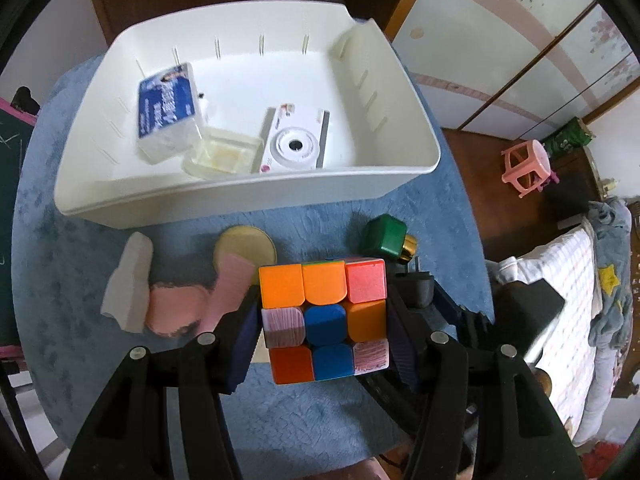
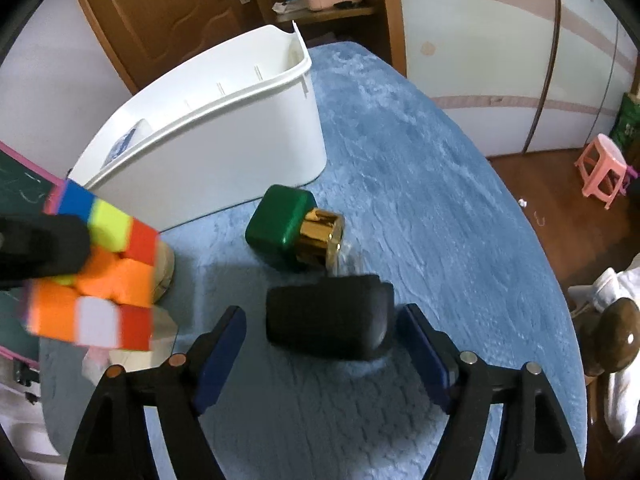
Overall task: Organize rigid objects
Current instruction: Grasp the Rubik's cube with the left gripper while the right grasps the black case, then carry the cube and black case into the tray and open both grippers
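Cube clamped between the pads of the left gripper, lifted off the blue surface, so basically ready to go. White bin straight ahead on the far side, its near wall right across the path, already holding a blue-and-white pack, a small clear tray and a white camera-looking thing. Probably just a forward carry over that near rim, then a drop into the free right half.

Right gripper spread wide, fingers either side of the black block but not visibly touching it. Block's long axis lying left-right across the gap, so closing now would squeeze it end to end, by the look of it. Green box with gold cap just beyond it, cap pointing right.

Still loose near the bin's front wall: round tan disc, white chunk, pink pieces. Closer to the left side, so likely left-hand jobs.
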Demonstrator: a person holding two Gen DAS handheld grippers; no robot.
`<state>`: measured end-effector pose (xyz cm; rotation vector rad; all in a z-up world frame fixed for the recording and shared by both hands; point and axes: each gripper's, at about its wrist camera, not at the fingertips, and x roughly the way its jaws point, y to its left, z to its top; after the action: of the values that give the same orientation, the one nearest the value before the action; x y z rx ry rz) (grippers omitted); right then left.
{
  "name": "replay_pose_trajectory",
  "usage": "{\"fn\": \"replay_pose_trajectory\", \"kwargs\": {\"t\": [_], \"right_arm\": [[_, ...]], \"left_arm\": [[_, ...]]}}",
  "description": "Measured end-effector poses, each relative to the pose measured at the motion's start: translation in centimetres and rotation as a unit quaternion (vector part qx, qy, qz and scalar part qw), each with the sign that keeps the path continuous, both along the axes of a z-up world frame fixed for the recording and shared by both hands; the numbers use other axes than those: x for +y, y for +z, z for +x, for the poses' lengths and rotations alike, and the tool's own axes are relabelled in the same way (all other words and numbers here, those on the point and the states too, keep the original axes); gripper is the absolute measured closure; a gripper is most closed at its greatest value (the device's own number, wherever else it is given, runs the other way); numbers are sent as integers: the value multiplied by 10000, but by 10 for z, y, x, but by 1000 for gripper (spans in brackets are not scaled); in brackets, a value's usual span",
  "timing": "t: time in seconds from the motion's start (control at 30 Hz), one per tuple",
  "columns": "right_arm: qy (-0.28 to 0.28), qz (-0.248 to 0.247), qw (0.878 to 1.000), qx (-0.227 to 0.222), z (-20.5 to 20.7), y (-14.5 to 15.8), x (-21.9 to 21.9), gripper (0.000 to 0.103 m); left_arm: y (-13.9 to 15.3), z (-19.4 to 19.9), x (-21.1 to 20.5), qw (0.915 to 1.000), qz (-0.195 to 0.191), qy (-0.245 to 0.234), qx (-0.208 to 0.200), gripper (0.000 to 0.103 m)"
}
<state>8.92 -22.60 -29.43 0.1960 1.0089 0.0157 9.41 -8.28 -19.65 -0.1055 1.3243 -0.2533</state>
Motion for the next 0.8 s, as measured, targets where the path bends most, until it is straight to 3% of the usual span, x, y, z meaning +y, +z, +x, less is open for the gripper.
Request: {"fn": "replay_pose_trajectory", "kwargs": {"t": [0.1,0.17,0.47,0.8], "right_arm": [[-45,-218,9997,-57,4,-1,6,26],[-113,-396,9991,-87,4,0,8,40],[-104,-294,9995,-106,-2,16,7,40],[336,-187,9950,-923,-20,102,24,40]], "left_arm": [[11,2,4,10000,-16,-14,-88,42],[18,4,7,9999,-35,-19,-144,42],[51,12,15,9987,-54,-19,-505,42],[105,29,28,9930,-122,64,-1176,42]]}}
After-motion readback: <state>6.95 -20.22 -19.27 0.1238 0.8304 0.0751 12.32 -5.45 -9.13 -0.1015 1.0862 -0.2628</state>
